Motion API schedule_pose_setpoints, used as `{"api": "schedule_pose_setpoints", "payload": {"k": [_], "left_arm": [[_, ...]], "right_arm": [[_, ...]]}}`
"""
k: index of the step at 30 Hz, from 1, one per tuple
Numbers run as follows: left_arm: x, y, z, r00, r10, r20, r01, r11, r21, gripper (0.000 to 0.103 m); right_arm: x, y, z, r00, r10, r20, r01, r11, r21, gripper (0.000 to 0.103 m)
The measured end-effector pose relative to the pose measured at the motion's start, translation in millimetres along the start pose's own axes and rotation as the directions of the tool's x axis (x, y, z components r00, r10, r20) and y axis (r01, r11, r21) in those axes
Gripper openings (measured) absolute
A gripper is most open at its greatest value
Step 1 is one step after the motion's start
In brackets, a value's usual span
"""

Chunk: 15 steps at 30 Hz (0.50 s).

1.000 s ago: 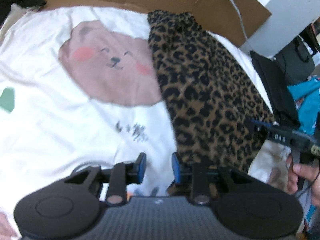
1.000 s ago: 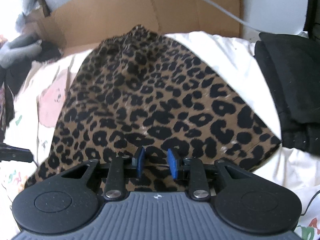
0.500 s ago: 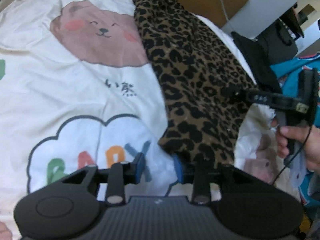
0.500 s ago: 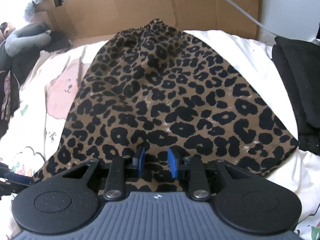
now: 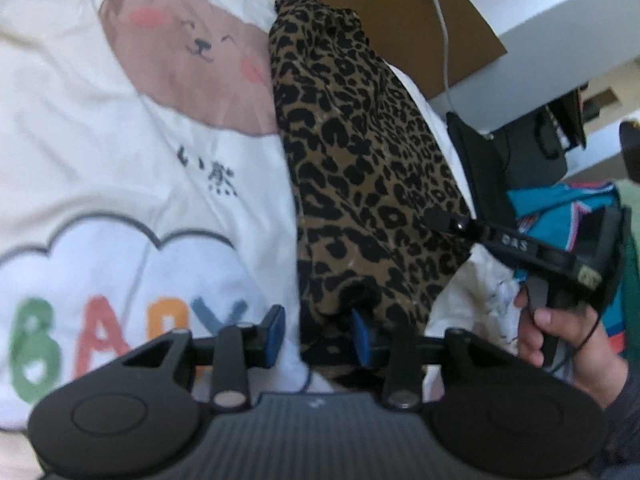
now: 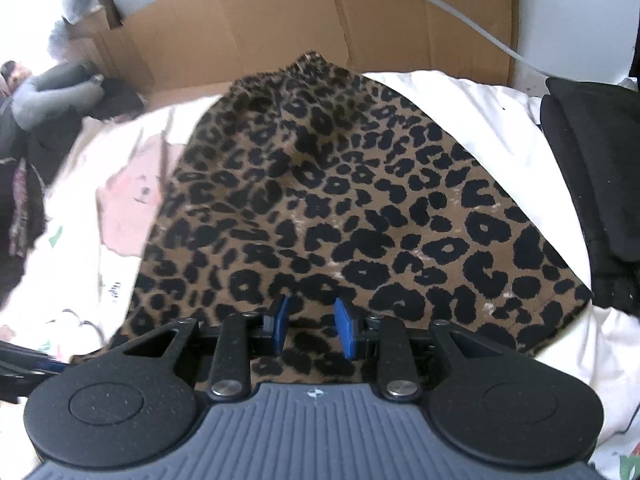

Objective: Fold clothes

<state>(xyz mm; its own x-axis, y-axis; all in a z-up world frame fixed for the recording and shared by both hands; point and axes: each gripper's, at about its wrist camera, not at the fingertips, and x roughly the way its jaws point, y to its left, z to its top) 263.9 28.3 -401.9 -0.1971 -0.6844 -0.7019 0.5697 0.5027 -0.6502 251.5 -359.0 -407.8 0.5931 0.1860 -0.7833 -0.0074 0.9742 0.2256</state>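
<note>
beside bare sheet (image 5: 120, 168), leopard garment's (image 5: 360, 168) left edge.

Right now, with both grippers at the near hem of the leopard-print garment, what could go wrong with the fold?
1. The left gripper has just been opening and straddles only the corner of the leopard-print garment; closing may catch the printed sheet too.
2. The right gripper is open over the hem, so an uneven lift could skew the fold.
</note>
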Motion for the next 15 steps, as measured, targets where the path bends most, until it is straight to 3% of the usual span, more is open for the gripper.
{"api": "schedule_pose_setpoints", "payload": {"k": [8, 13, 15], "left_arm": [[2.3, 20.1, -17.1, 0.994, -0.106, 0.013, 0.107, 0.988, -0.114, 0.027], [-5.3, 17.2, -8.9, 0.998, -0.027, 0.062, 0.029, 0.999, -0.03, 0.024], [-12.9, 20.5, -3.9, 0.995, -0.029, 0.095, 0.033, 0.999, -0.043, 0.025]], "right_arm": [[-16.7, 9.4, -21.0, 0.997, 0.068, -0.021, -0.067, 0.997, 0.026, 0.033], [-14.9, 17.0, -35.1, 0.993, 0.104, -0.062, -0.104, 0.995, 0.008, 0.033], [-14.2, 18.8, -38.9, 0.991, 0.111, -0.073, -0.111, 0.994, -0.003, 0.034]]}}
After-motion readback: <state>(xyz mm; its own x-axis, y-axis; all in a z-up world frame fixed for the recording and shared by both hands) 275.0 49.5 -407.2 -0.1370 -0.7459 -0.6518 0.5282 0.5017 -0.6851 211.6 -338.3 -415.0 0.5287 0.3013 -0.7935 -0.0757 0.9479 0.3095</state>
